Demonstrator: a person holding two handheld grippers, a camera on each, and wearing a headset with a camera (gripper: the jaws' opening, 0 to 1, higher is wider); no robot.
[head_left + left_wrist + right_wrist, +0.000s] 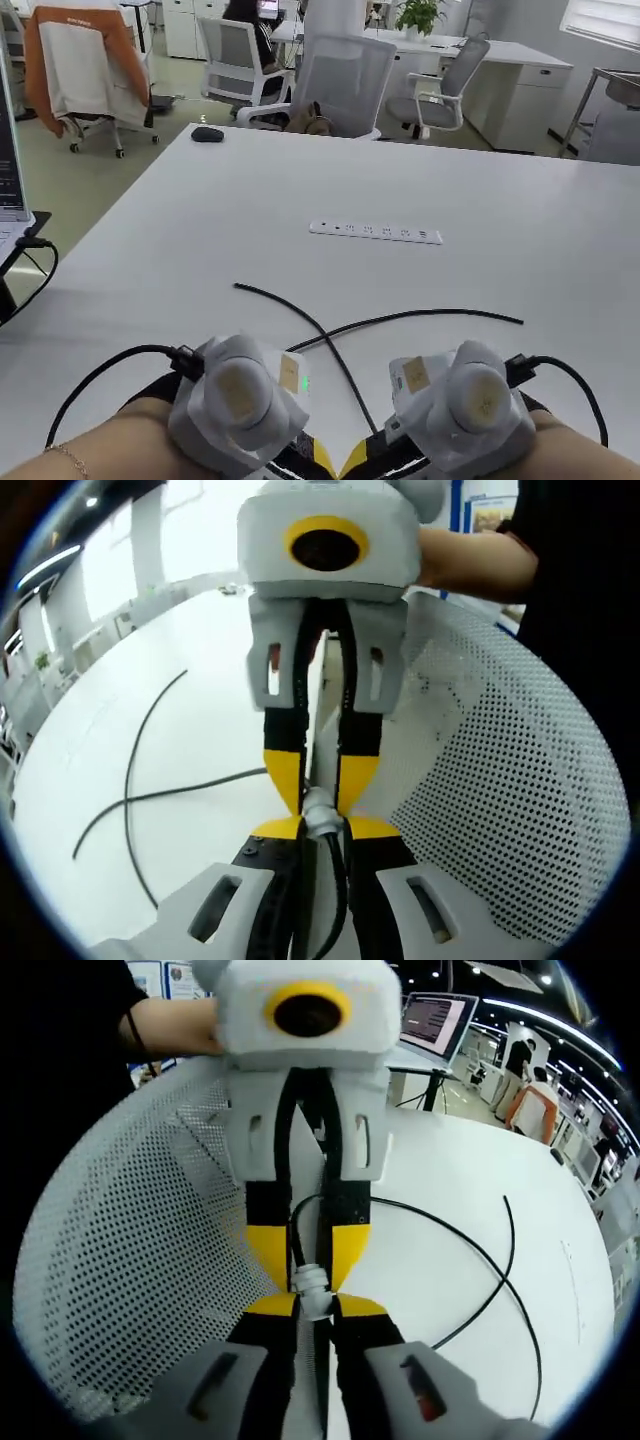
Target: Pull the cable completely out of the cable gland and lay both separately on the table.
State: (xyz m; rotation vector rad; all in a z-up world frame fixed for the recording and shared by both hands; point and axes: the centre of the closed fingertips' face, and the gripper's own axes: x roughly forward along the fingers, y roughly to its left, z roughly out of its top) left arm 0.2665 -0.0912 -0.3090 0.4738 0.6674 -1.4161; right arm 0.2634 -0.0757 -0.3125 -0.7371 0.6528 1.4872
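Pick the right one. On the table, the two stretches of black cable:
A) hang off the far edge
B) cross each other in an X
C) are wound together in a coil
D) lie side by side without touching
B: one black cable runs diagonally over the table and the other black cable sweeps across it, so they make an X.

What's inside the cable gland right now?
A black cable runs into the white cable gland. How far it reaches inside is hidden by the gland's own body.

Bright, even ceiling light; faint soft shadows on the white matte tabletop [520,270]; fisheye bending toward gripper-view edges.
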